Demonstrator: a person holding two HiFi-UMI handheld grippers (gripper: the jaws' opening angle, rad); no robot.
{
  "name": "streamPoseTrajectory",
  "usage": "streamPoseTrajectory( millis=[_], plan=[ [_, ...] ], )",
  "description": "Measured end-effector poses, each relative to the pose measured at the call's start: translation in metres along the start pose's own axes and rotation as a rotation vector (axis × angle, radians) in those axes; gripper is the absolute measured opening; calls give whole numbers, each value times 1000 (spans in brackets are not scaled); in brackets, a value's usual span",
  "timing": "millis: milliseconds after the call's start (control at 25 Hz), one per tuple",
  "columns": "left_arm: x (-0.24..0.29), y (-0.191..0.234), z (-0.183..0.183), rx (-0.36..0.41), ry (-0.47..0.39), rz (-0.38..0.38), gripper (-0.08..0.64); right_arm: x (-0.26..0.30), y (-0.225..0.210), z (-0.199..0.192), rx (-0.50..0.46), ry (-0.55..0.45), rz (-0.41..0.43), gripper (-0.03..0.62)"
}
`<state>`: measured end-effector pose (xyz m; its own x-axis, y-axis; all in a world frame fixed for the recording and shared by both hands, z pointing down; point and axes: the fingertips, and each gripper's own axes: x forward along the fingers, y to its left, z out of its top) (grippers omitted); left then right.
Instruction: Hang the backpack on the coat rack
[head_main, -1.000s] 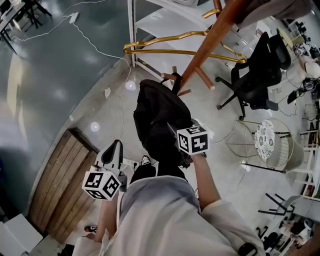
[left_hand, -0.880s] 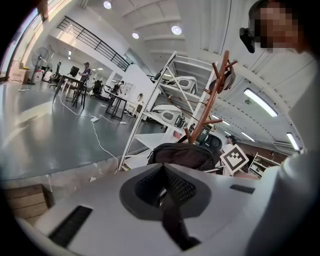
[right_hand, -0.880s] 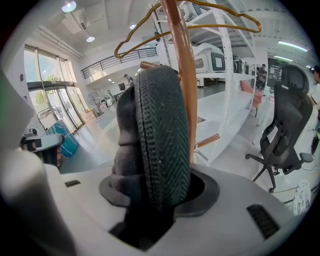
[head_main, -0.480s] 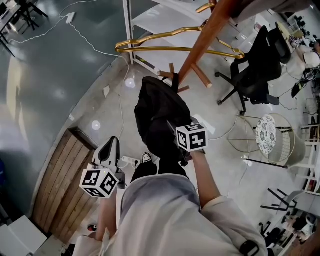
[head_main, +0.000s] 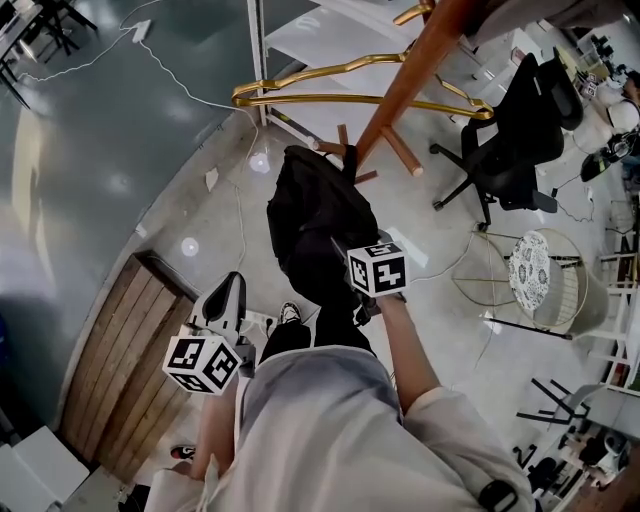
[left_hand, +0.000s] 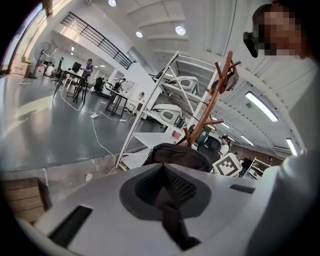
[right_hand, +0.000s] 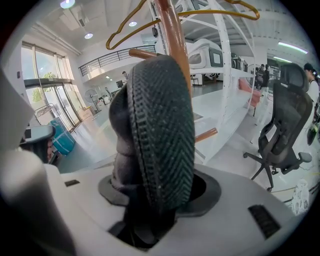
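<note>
head view: black backpack hangs upright against the lower part of the wooden coat rack, its top at the lowest pegs; cannot tell whether the top loop sits over a peg.

right tool: at the backpack's lower side, closed on a wide herringbone backpack strap. jaws have just opened a little, with the strap between them.

left tool: jaws together, nothing between them, held well apart from the backpack, above the wooden pallet.

gold hangers hang on the rack above the backpack.
</note>
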<state>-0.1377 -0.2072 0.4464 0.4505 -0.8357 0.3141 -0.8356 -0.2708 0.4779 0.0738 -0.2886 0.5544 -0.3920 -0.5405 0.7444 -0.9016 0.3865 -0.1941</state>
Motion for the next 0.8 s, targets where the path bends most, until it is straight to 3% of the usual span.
streamPoseTrajectory(
  millis=[800],
  plan=[
    [-5,-13,-17,-32,18,-56,4,8,-4,-8,-24,4,-37,248]
  ],
)
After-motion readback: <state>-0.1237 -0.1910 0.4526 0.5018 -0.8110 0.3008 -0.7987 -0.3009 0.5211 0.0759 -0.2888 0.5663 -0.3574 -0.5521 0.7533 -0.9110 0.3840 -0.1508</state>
